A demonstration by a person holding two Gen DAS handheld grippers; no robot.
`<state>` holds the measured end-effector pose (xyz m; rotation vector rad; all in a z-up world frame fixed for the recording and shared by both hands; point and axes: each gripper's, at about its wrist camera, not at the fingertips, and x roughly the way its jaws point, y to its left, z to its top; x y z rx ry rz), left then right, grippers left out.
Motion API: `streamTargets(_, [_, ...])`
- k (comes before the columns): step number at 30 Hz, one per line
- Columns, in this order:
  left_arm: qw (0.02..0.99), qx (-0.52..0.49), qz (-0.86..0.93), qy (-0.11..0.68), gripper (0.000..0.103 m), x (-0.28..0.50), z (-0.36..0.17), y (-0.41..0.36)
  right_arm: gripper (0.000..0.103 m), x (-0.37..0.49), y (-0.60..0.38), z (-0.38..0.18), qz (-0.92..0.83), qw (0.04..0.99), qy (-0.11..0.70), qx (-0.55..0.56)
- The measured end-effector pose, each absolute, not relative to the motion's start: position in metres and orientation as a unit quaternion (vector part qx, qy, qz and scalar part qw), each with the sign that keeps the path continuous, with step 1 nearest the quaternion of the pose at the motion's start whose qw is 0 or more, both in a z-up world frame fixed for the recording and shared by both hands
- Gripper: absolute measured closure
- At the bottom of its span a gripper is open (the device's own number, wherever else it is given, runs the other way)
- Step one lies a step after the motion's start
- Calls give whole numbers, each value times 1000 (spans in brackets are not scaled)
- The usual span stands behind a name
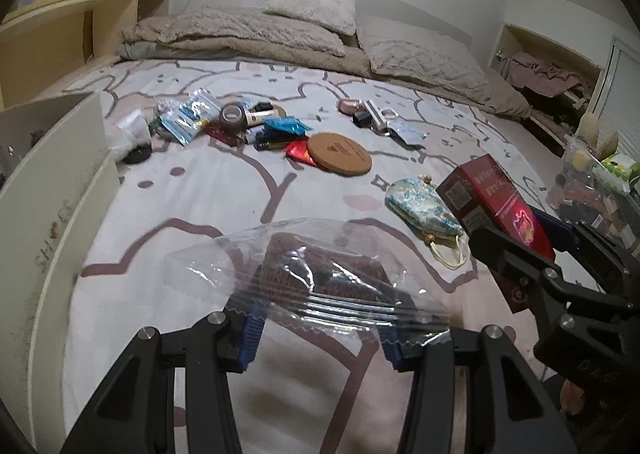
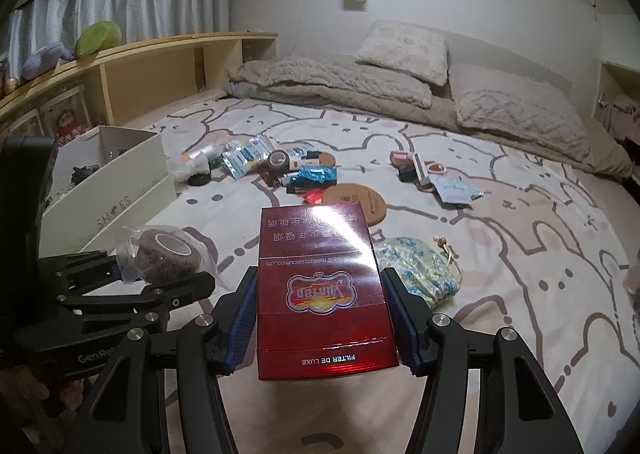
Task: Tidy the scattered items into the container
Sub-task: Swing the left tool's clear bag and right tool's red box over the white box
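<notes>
My left gripper [image 1: 320,326] is shut on a clear plastic bag holding a brown bandage roll [image 1: 316,270], held above the bed; the roll also shows in the right wrist view [image 2: 168,254]. My right gripper [image 2: 320,318] is shut on a red cigarette box [image 2: 320,286], which shows at the right in the left wrist view [image 1: 496,202]. The white shoe box container [image 2: 112,190] stands at the bed's left side [image 1: 52,190]. Scattered items lie mid-bed: a cork coaster [image 1: 340,153], a floral pouch [image 1: 420,210], blue packets [image 1: 188,122] and a tape roll [image 1: 234,116].
Pillows [image 2: 404,46] and a folded blanket [image 2: 332,82] lie at the head of the bed. A wooden shelf [image 2: 160,66] with plush toys runs along the left. A clear bin of items [image 1: 600,190] sits at the far right.
</notes>
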<state>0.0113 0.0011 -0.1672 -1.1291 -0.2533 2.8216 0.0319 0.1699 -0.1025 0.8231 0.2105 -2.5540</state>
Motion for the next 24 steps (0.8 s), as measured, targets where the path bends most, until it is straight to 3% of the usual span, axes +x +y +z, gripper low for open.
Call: streamTargets(24, [-3,-289,952,-100,55,55,-94,-58,43,63,110,-44,-931,276,78,225])
